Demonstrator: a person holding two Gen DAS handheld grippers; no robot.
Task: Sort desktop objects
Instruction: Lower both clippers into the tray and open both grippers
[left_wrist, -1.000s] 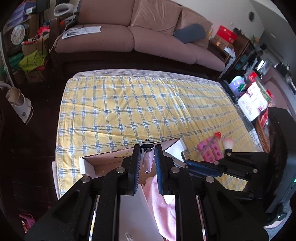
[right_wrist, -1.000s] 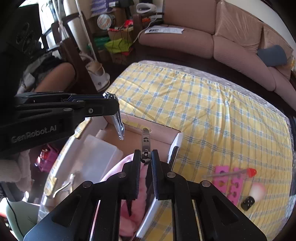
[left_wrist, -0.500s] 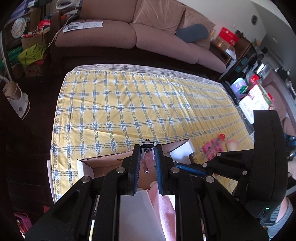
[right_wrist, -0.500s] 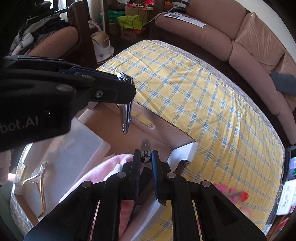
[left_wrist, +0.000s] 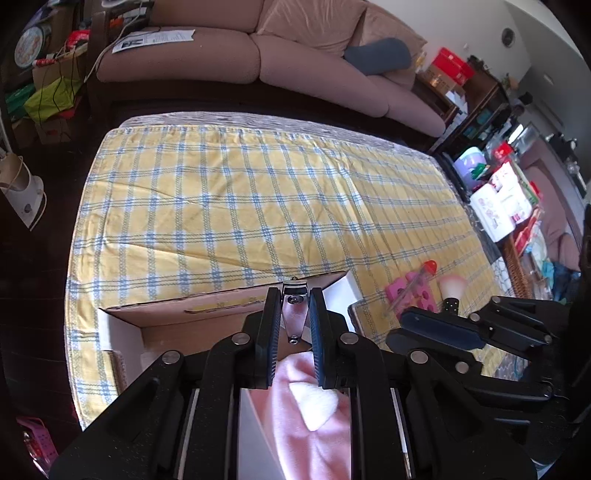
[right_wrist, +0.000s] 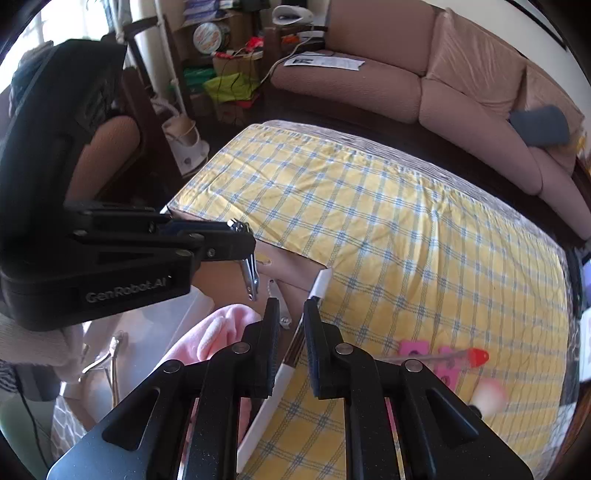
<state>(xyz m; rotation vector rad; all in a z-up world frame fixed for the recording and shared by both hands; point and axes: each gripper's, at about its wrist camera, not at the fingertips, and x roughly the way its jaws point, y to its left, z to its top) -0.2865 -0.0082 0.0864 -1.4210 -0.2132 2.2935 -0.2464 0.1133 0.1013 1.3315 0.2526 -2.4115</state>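
Currently the left gripper (left_wrist: 293, 321) clamps a metal nail clipper (left_wrist: 294, 316) above the cardboard box (left_wrist: 207, 314) (pink cloth (left_wrist: 314, 424) inside). Right gripper (right_wrist: 288, 325) is narrow and empty, a second clipper (right_wrist: 277, 300) lying beneath in the box.

You're holding a shiny steel nail clipper (left_wrist: 294, 316) upright over the open cardboard box (left_wrist: 207, 314); a second one (right_wrist: 279, 302) is lying inside.
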